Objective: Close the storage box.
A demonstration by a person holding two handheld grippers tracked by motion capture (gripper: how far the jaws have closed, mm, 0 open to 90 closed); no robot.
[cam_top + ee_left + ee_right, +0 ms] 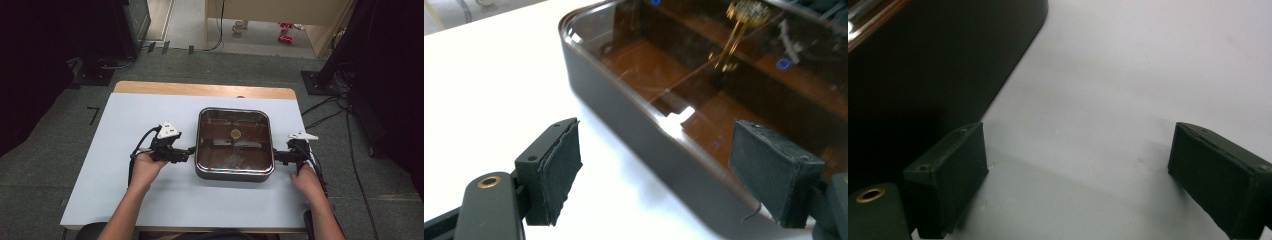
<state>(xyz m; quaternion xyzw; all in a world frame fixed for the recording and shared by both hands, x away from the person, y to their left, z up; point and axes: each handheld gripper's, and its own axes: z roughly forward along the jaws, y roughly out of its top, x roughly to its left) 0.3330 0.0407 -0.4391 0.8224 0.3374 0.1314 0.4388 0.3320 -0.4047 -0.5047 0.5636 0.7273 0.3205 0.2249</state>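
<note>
- A square pan (234, 145) with rounded corners, dark walls and a clear glass lid sits on the pale blue table (125, 200), roughly at the table's middle and a little toward the far wooden edge.
- Through the lid a small brass-coloured knob (235, 133) shows near the pan's centre; in the left gripper view the same knob (748, 11) appears at the pan's far side, its stem mirrored in the glass.
- The pan's inside looks brown and seems split by a dark bar, though reflections on the lid make this hard to be sure of.
- The left gripper (186, 153) lies just beside the pan's left wall, held by the person's left hand (145, 167). In the left gripper view its jaws stand wide apart with nothing between them: one pad over bare table, the other in front of the pan's near corner (704, 200).
- The right gripper (278, 157) is just beside the pan's right wall, with the right hand (306, 181) behind it. In the right gripper view its jaws are also spread wide and empty, bare table between the pads and the pan's dark wall (938, 65) close by one of them.
- Each gripper carries a grey three-cornered plate, and a cable trails back from each, away from the pan.
</note>
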